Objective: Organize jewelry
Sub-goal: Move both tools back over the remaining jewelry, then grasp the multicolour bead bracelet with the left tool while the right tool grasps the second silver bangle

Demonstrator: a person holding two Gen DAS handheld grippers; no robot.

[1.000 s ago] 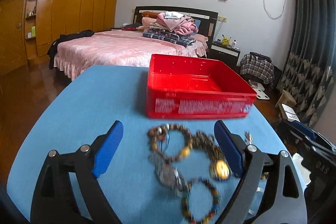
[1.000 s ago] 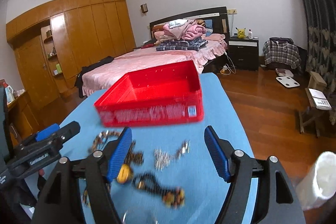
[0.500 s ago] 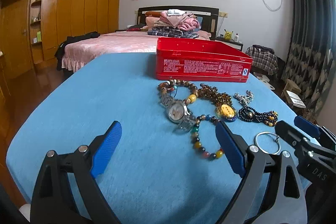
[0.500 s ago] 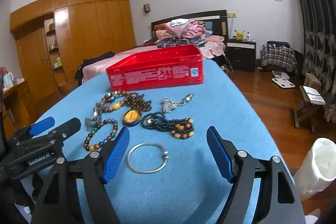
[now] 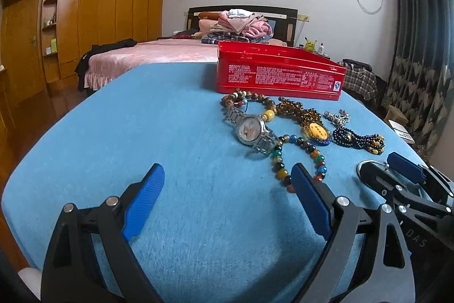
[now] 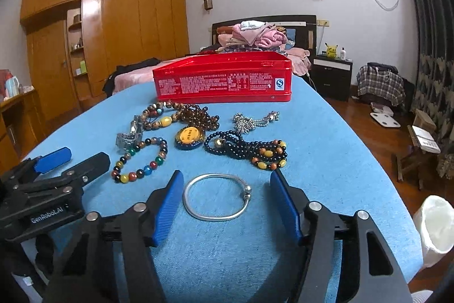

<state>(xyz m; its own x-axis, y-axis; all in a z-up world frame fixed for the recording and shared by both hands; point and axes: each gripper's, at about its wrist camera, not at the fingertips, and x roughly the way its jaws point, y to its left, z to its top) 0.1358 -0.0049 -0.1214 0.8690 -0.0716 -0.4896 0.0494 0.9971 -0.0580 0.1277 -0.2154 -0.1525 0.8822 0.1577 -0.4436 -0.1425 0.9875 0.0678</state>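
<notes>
Jewelry lies on a blue-covered table [image 5: 142, 132] in front of a red tin box [image 5: 279, 74], also in the right wrist view [image 6: 224, 81]. A silver watch [image 5: 252, 131], a multicolour bead bracelet [image 6: 139, 159], a yellow pendant on brown beads [image 6: 190, 137], black beads [image 6: 244, 148] and a silver chain [image 6: 252, 121] lie together. A silver bangle [image 6: 217, 196] lies between the fingers of my open right gripper [image 6: 225, 205]. My left gripper [image 5: 227, 200] is open and empty, low over bare cloth left of the bead bracelet [image 5: 298, 158].
A bed [image 5: 159, 53] with folded clothes stands beyond the table. Wooden wardrobes [image 5: 85, 19] line the left wall. A white bin [image 6: 434, 226] stands at the table's right edge, with wooden floor and curtains further right.
Both grippers have pulled back and dropped low toward the table's near edge. The box now shows side-on, and the bangle has come between the right fingers.
</notes>
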